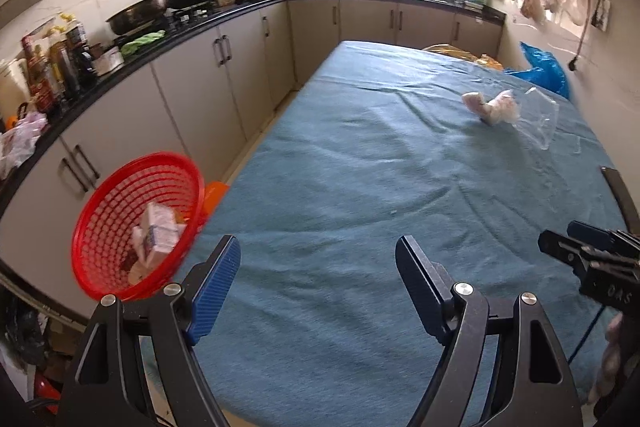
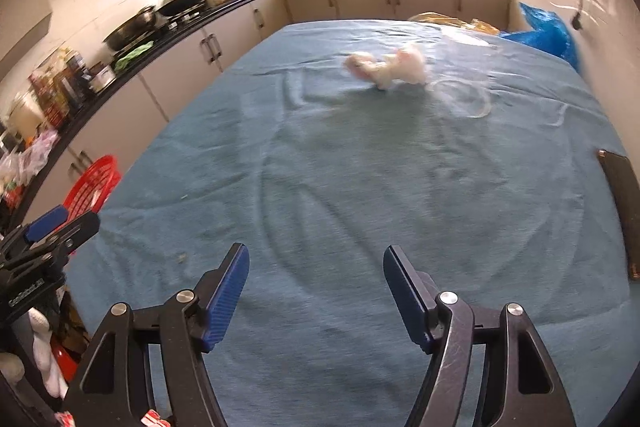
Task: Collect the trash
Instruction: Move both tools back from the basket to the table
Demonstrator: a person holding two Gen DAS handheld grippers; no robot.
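A red mesh basket (image 1: 120,195) stands at the table's left edge and holds small white cartons (image 1: 158,227); its rim also shows in the right wrist view (image 2: 94,183). Crumpled white tissue (image 1: 490,105) lies far on the blue cloth next to a clear plastic bag (image 1: 538,125); the tissue also shows, blurred, in the right wrist view (image 2: 386,67). My left gripper (image 1: 318,253) is open and empty above the near cloth, right of the basket. My right gripper (image 2: 316,261) is open and empty, well short of the tissue.
The table (image 1: 360,167) carries a blue cloth. A kitchen counter (image 1: 168,39) with pans and bottles runs along the left. A blue plastic bag (image 1: 544,67) sits at the far right corner. A dark flat object (image 2: 624,203) lies at the table's right edge.
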